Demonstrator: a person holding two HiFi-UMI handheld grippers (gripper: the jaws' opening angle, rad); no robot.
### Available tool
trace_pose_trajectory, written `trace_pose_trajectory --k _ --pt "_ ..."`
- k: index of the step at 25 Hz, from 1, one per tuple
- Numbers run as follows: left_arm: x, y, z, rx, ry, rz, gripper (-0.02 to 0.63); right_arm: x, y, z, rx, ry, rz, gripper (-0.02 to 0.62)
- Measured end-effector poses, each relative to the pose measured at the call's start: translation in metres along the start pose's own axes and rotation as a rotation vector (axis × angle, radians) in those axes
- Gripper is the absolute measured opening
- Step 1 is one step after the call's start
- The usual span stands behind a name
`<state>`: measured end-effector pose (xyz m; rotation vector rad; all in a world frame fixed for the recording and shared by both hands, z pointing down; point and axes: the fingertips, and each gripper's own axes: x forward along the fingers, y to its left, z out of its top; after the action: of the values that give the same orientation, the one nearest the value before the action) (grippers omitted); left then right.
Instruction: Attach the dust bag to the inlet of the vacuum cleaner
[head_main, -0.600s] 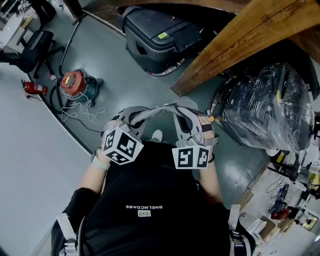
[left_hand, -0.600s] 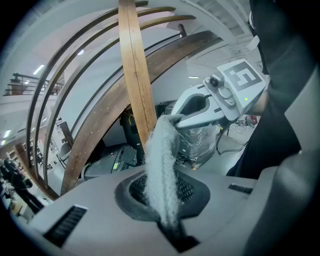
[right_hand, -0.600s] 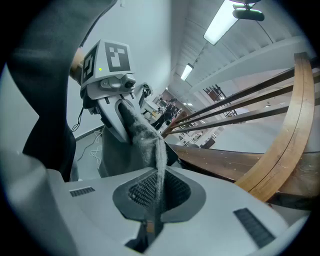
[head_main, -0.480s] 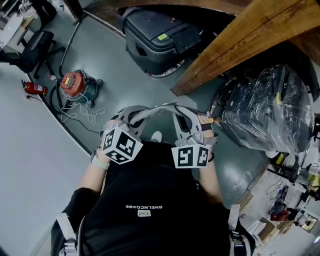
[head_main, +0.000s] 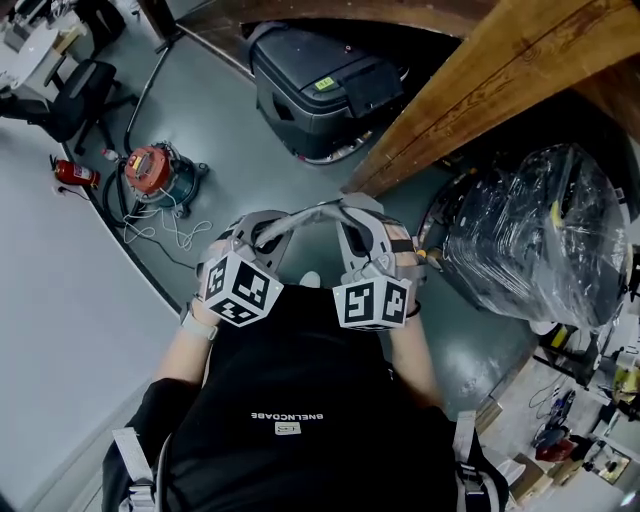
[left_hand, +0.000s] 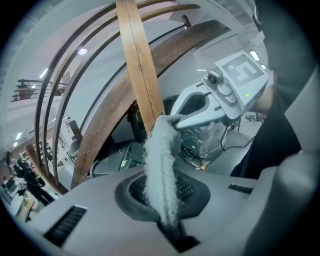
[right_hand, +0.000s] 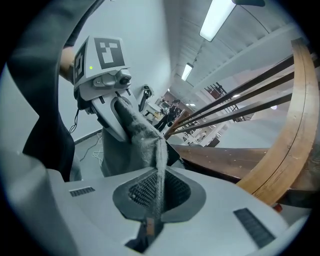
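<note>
Left gripper (left_hand: 172, 234) squeezed tight on dust bag (left_hand: 161, 165); right gripper (right_hand: 149, 231) squeezed tight on it too; dust bag stretched between both, held up in air, well apart from vacuum cleaner (head_main: 150, 172), off to its right.

- Head view: overhead, steeply down on left gripper (head_main: 262, 234), right gripper (head_main: 352, 218), floor (head_main: 225, 140).
- Gripper views: close along own jaws, facing each other; both share the cloth bag (left_hand: 162, 165).
</note>
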<state>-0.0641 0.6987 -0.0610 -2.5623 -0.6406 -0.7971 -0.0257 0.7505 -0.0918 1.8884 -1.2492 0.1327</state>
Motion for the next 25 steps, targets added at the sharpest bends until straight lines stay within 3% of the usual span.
trace_pose_trajectory --k 14,25 --pt "0.009 0.012 -0.001 -0.048 0.049 0.088 0.031 0.021 -0.011 0.0 -0.027 -0.067 0.049 0.035" --pt "0.016 0.11 -0.036 -0.054 0.041 0.08 0.031 0.111 -0.023 0.046 -0.048 -0.034 0.077 0.035"
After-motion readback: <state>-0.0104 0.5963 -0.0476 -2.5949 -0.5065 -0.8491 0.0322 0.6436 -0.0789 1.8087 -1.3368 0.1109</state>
